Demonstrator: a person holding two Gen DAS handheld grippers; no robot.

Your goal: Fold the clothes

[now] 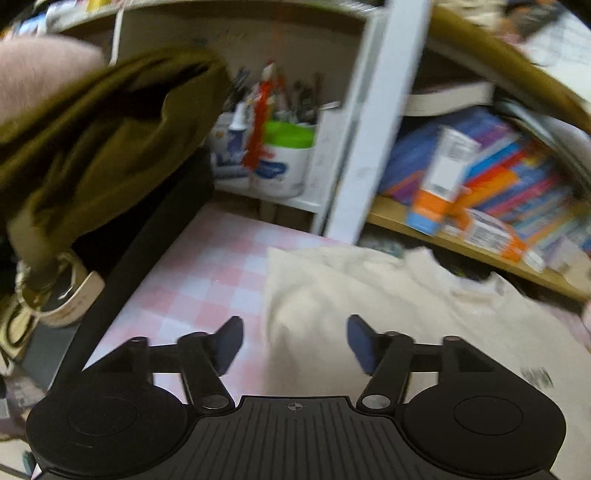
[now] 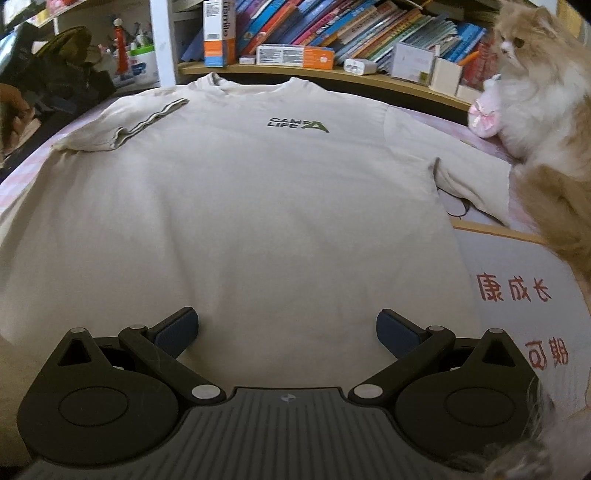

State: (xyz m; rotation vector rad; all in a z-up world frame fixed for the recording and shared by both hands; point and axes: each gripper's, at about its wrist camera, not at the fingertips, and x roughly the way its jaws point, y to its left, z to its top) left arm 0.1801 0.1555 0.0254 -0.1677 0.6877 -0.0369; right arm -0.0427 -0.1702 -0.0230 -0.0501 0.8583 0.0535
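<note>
One beige T-shirt (image 2: 236, 206) lies spread front-up on the counter (image 1: 207, 280), which wears a pink-and-white checked cloth; a small green "CAMP LIFE" print (image 2: 297, 126) sits on its chest, the collar points toward the shelving, and one sleeve (image 2: 122, 123) is folded in over the body while the other (image 2: 469, 173) lies out flat. The right tongs (image 2: 287, 330) hover over the shirt's lower half, released and holding nothing. The left tongs (image 1: 294, 341), likewise spread apart and empty, hang above the shirt's edge where the checked cloth shows; that view is blurred. Behind the counter a wooden shelf (image 2: 332, 75) carries a long row of books (image 2: 354, 29), two orange-and-white boxes (image 2: 295, 55) and a small white case (image 2: 359, 66), and a white tub (image 2: 142, 68) of pens stands in a white cubby. One fluffy ginger-and-white cat (image 2: 543, 122) sits at the counter's right edge, just beside the flat sleeve, with a pink bow at its chest. Olive fabric (image 1: 92, 140) hangs at the left.
</note>
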